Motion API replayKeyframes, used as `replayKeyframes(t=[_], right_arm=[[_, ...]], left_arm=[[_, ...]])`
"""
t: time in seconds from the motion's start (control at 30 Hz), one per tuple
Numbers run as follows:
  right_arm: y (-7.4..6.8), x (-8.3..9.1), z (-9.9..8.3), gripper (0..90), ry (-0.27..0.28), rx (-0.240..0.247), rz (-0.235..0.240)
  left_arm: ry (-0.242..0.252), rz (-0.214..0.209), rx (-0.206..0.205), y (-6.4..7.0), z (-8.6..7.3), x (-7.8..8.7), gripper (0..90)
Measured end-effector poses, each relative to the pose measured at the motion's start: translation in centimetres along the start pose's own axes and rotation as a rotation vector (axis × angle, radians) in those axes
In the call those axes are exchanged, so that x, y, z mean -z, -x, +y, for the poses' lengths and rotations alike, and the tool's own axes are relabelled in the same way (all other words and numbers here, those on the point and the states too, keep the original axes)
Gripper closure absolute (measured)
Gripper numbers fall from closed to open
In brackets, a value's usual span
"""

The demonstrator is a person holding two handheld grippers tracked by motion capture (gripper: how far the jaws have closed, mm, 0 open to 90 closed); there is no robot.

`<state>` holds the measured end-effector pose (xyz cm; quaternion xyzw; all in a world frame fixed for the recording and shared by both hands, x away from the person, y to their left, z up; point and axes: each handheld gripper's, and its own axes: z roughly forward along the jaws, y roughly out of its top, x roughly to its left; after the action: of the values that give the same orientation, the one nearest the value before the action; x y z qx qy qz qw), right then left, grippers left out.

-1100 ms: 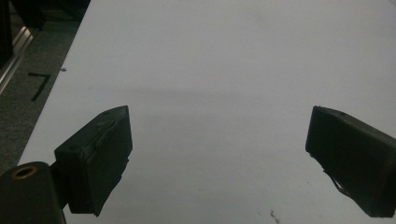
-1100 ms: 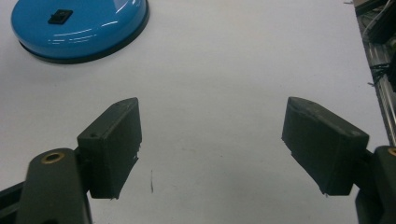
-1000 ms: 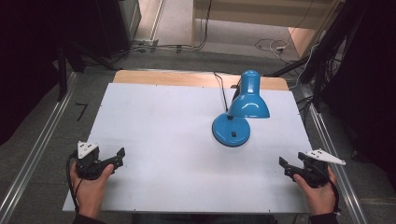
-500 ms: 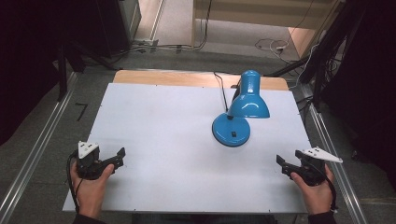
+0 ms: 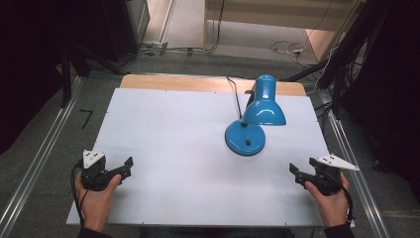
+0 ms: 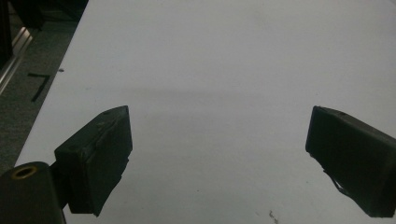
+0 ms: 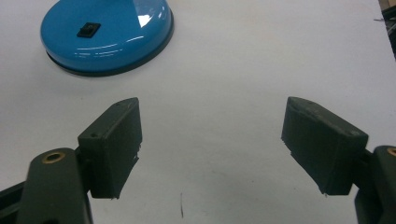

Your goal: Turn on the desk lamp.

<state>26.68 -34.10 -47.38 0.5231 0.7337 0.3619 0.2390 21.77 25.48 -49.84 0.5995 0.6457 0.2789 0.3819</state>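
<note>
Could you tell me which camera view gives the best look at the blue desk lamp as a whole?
The high view: it shows the whole blue desk lamp, with shade, arm, round base and cord, standing on the white table. The right gripper view catches just its glossy base and switch. The left gripper view looks along bare tabletop.

High view overhead; tool views near table (image 5: 198, 148).

blue desk lamp (image 5: 256, 117), upright, table's right

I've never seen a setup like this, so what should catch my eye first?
A bright blue desk lamp stands right of centre on the white table, shade tipped down over its round base. At the near corners, the left gripper and right gripper wait with jaws apart, holding nothing.
</note>
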Motion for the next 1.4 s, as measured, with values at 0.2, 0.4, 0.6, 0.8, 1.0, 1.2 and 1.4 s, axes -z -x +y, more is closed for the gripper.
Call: replayKeyframes(t=[0.2,0.4,0.6,0.8,1.0,1.2,1.4], right_arm=[[-0.5,-0.2,0.3,18.9,0.001,0.006,0.009],[-0.9,-0.4,0.5,18.9,0.001,0.016,0.019],[-1.3,-0.7,0.7,18.9,0.008,0.022,0.025],[-1.7,-1.1,1.0,19.2,0.001,0.031,0.034],[-2.1,-1.4,1.3,19.2,0.004,0.035,0.040],[-2.4,-1.7,1.6,19.2,0.003,0.036,0.052],[-2.7,-1.9,1.8,19.2,0.006,0.039,0.056]], left_arm=[[-0.002,-0.001,-0.001,0.1,0.0,0.0,7.5],[-0.001,-0.001,-0.001,0.0,0.0,0.0,7.6],[-0.002,0.000,0.001,0.1,0.0,0.0,7.5],[-0.002,-0.002,0.002,0.1,0.0,-0.1,7.5],[-0.003,-0.003,0.001,0.1,0.0,-0.1,7.5],[-0.004,-0.003,0.001,0.1,0.0,-0.1,7.5],[-0.001,-0.004,0.002,0.1,0.0,-0.1,7.5]])
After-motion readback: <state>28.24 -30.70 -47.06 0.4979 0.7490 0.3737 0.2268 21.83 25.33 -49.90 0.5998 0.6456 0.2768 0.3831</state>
